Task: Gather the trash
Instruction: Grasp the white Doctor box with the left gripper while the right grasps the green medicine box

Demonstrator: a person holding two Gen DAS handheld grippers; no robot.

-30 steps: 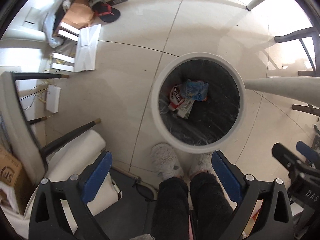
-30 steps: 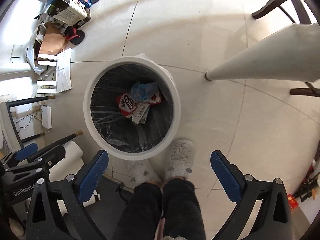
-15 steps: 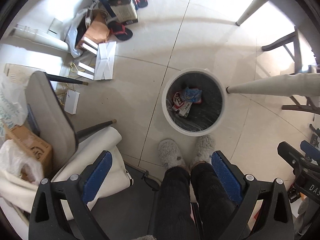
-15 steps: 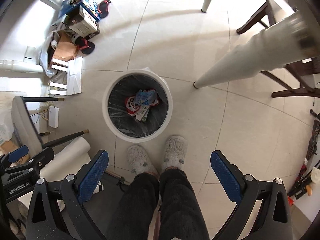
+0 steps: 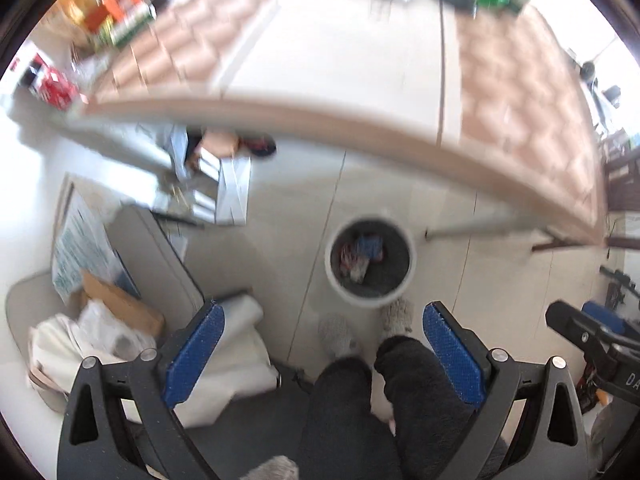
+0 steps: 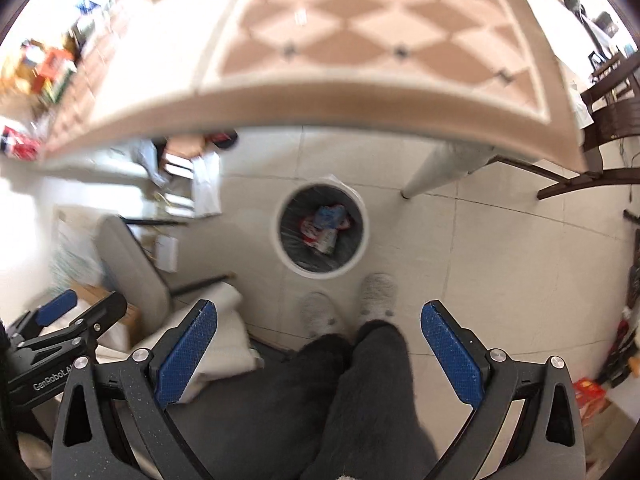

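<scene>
Trash bin [image 6: 320, 236]: white, round, dark liner, standing on the tiled floor [image 6: 480, 272] just ahead of the person's slippered feet [image 6: 376, 294]. I see crumpled wrappers [image 6: 326, 226] lying at the bottom, red, white and blue; print unreadable. In the left wrist view the same bin [image 5: 370, 262] sits below the tabletop [image 5: 360, 68] edge, beside a pale table leg [image 5: 472, 226].

Left gripper [image 5: 320, 354]: blue-padded fingers [image 5: 196, 354] spread wide apart, nothing between them. Right gripper [image 6: 318, 354]: fingers [image 6: 450, 354] likewise wide apart, empty. Both are held above the person's dark trouser legs [image 6: 360, 392].

Tabletop carries a tan diamond-pattern cloth [image 6: 360, 32]; items at its far end are too blurred for me to identify. Grey chair [image 6: 132, 268] to the left of the bin, with papers and boxes [image 6: 200, 176] on the floor beyond.
</scene>
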